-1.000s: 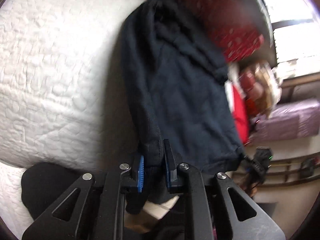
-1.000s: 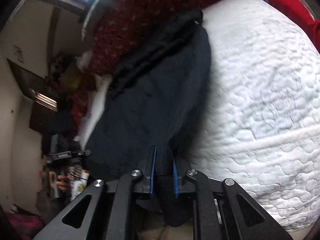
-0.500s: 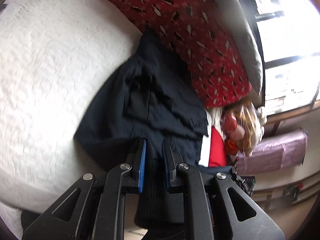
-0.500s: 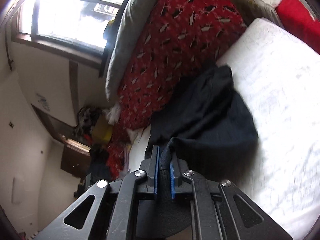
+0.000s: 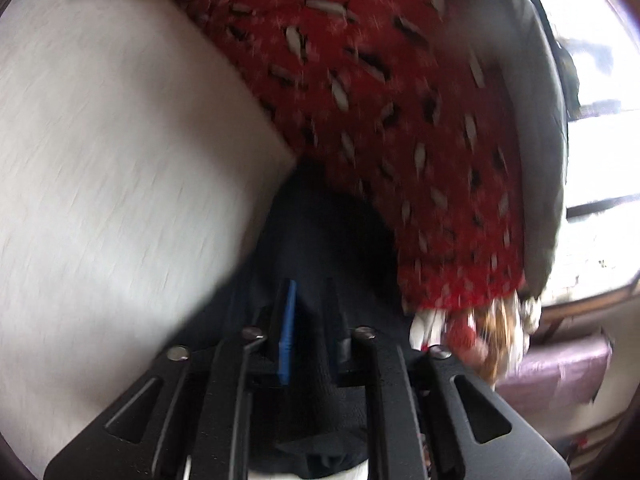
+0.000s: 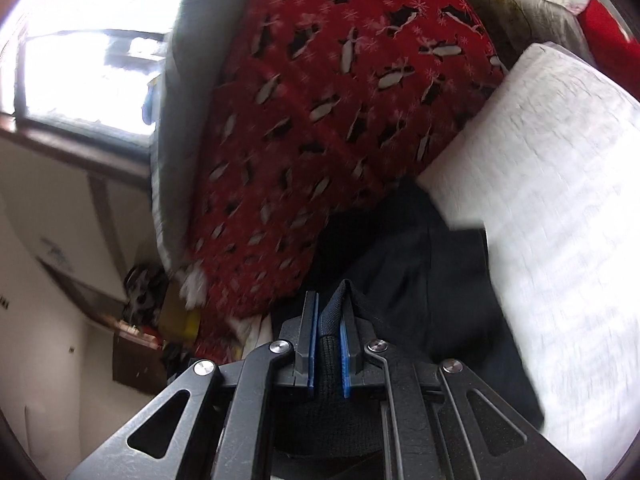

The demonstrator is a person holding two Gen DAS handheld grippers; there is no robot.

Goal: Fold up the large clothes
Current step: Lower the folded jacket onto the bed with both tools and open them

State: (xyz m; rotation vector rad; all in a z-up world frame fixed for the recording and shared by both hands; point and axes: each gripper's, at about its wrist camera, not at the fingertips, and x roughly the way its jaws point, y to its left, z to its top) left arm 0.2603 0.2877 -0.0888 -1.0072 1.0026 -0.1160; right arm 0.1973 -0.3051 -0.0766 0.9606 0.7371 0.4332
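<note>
Right now the dark navy garment [image 6: 420,280] lies bunched on the white quilted mattress [image 6: 560,200], pushed up against the red penguin-print blanket [image 6: 340,100]. In the right wrist view its mass runs from the gripper away toward the blanket, long axis roughly along the line of the fingers, with the far end tucked into the shadowed corner where mattress and blanket meet. A stitched seam climbs from the near edge up into that corner. The nearest edge is a ribbed hem, and it rises into the right gripper [image 6: 329,320], whose blue-padded jaws are pressed together on the ribbed fabric, a small fold of cloth peaking above the tips.

From the left wrist view the garment [image 5: 320,240] shows as a dark, blurred mound narrowing away toward the same corner. The left gripper [image 5: 308,312] has its jaws closed on a thick band of the cloth that fills the gap between them and hangs down behind; one blue pad [image 5: 287,332] is visible, the other is mostly hidden by fabric.

The mattress [image 5: 120,160] spreads to the left of the cloth in that view, and the blanket [image 5: 380,100] arches above it, with a grey cover [image 5: 540,120] along its far edge. A bright window [image 6: 80,60] stands beyond the blanket, and a purple bundle [image 5: 560,376] sits low at the right of the left wrist view. Both views are smeared by motion blur.
</note>
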